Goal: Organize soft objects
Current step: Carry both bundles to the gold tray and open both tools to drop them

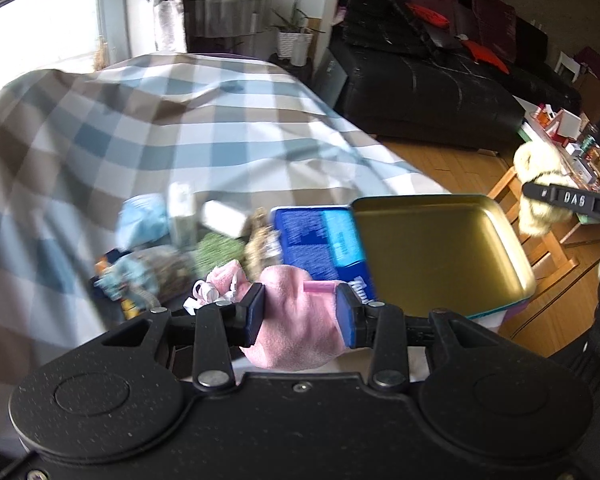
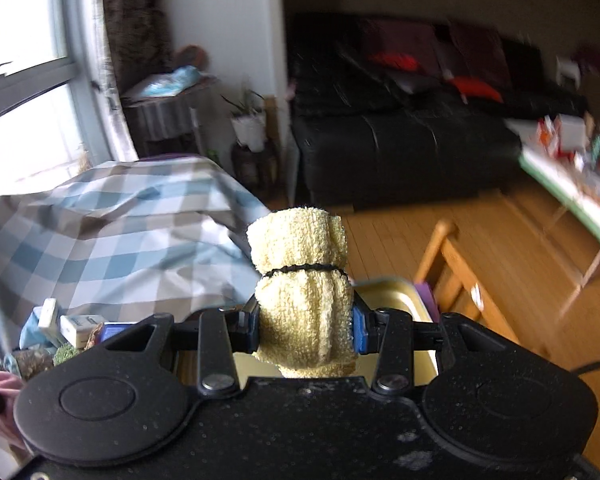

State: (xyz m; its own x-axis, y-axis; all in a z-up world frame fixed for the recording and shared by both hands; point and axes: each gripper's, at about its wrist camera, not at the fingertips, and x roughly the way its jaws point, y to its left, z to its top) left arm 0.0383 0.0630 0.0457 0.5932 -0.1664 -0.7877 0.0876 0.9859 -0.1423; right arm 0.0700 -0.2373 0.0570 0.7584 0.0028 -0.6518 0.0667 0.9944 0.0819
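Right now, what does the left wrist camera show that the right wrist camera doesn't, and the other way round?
Only the left wrist view shows the left tool shut on a pink soft bundle, and the gold tin tray's open inside. Only the right wrist view shows the right tool shut on a yellow towel roll close up, with a black band around it. Both show the checked cloth, the black sofa and the wooden floor.

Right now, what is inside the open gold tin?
The gold tin shows only bare metal inside; nothing lies in it. Its near edge is hidden behind the left gripper and the pink cloth it holds.
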